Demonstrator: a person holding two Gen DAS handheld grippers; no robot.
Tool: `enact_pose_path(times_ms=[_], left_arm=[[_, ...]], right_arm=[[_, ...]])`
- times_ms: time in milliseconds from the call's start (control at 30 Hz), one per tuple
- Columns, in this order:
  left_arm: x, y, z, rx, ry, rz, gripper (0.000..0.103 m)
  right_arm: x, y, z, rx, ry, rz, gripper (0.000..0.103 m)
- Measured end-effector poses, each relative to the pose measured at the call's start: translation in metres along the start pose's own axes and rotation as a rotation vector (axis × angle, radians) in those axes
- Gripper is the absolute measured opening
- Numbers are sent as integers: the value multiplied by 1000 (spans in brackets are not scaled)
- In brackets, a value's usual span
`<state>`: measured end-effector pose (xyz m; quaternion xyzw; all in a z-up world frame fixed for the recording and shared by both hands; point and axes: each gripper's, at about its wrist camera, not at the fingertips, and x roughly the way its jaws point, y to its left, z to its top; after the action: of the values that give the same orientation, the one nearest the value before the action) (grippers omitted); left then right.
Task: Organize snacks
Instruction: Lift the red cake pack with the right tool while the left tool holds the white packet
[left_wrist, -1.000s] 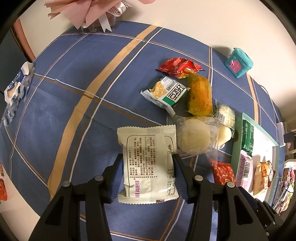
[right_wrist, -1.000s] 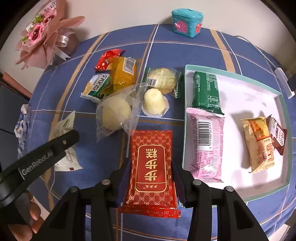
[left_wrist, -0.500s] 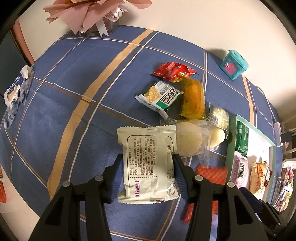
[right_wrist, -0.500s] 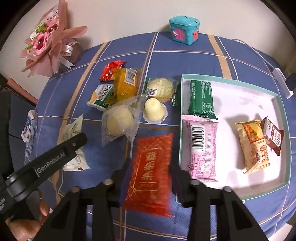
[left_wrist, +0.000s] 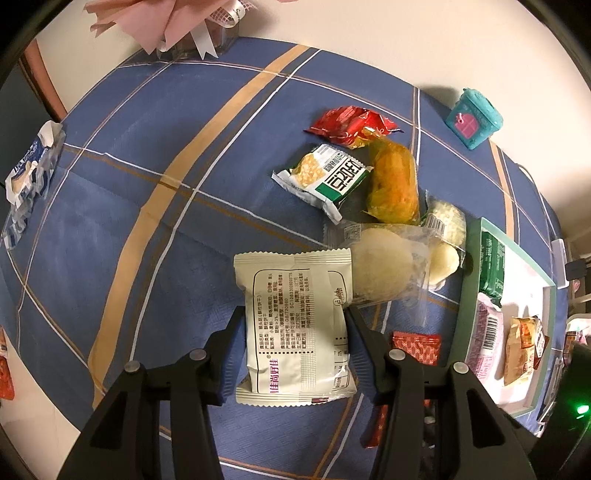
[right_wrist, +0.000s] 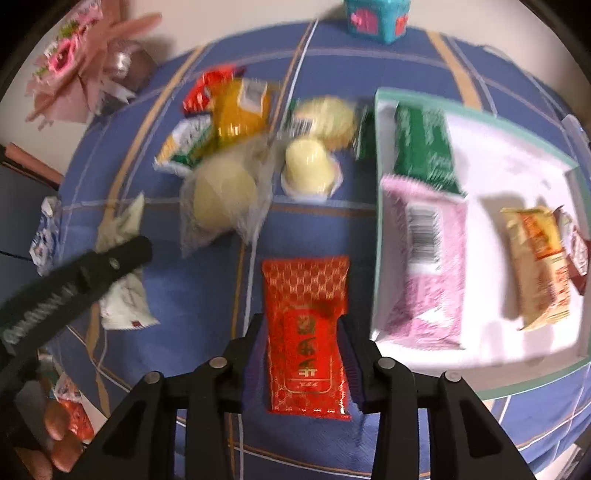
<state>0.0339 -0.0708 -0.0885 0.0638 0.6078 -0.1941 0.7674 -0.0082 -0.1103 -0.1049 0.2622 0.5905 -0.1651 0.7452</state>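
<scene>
Red packet (right_wrist: 306, 332) clamped in right hand-held gripper (right_wrist: 301, 354), beside tray rim (right_wrist: 377, 236).

Glossy plastic wrappers (left_wrist: 295, 325), matt cloth (left_wrist: 155, 229)

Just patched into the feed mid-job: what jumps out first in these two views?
Each gripper is clamped on a snack: the left gripper on a cream packet printed with text, the right gripper on a red packet with gold lettering. To the right sits the white tray with a teal rim, holding green, pink and yellow packets. A loose heap of snacks lies on the blue plaid tablecloth beside the tray.
</scene>
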Motion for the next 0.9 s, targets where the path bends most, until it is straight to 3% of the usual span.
enact_pose_path(times_ms=[300,633,700,800,900], left_arm=[[8,1,-3,4,27,-2,54],[13,9,-5,-16,49,-12,54],[16,7,-2,-14,49,-14,54],[18,7,-1,-11,52,-15,54],[19,9,-1,-19,56,-11,54]], right_arm=[[16,20,-12,-97,27,-125,54],[22,17,-6,-89,37,-93,60],[26,24,-7,-108,36,-67,57],[29,34,-8,-154,10,-124,54],[29,30,-6,-137,-10,-128,51]])
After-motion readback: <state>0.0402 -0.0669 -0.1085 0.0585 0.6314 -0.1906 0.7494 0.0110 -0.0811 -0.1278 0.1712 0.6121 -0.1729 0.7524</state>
